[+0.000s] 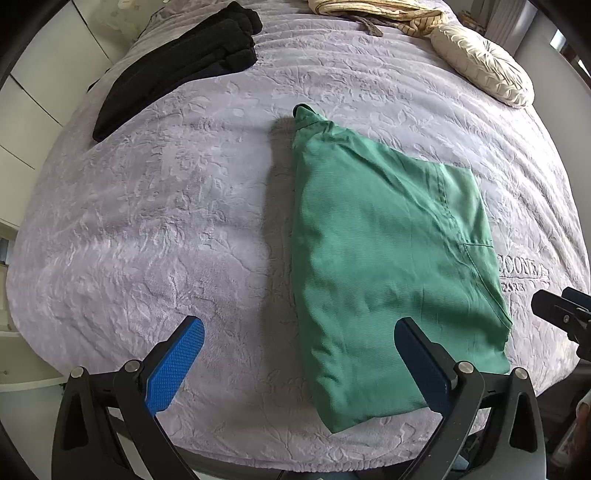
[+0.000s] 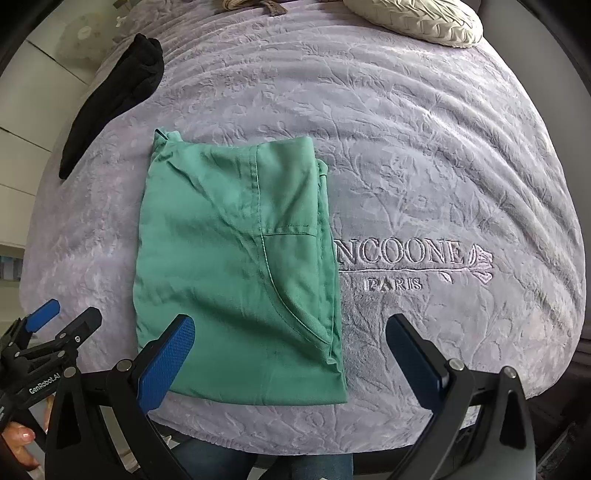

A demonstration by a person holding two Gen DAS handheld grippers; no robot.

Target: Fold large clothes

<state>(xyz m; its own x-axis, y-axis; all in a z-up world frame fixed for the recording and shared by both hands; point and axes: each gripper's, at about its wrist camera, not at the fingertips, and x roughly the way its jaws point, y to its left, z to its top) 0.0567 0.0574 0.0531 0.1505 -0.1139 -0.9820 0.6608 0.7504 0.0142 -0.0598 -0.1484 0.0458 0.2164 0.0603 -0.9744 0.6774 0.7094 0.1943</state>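
A green garment [image 1: 388, 258] lies folded into a long rectangle on the lilac bedspread [image 1: 166, 221]; it also shows in the right wrist view [image 2: 236, 266]. My left gripper [image 1: 299, 332] is open and empty, held above the garment's near left edge. My right gripper [image 2: 290, 328] is open and empty, above the garment's near right edge. The left gripper also shows at the left edge of the right wrist view [image 2: 62, 317]. The right gripper shows at the right edge of the left wrist view [image 1: 561, 314].
Folded black clothes [image 1: 177, 62] lie at the far left of the bed, also in the right wrist view [image 2: 110, 99]. A cream pillow [image 1: 484, 66] and a striped beige cloth [image 1: 388, 14] lie at the far edge. White cupboards [image 1: 33, 110] stand left.
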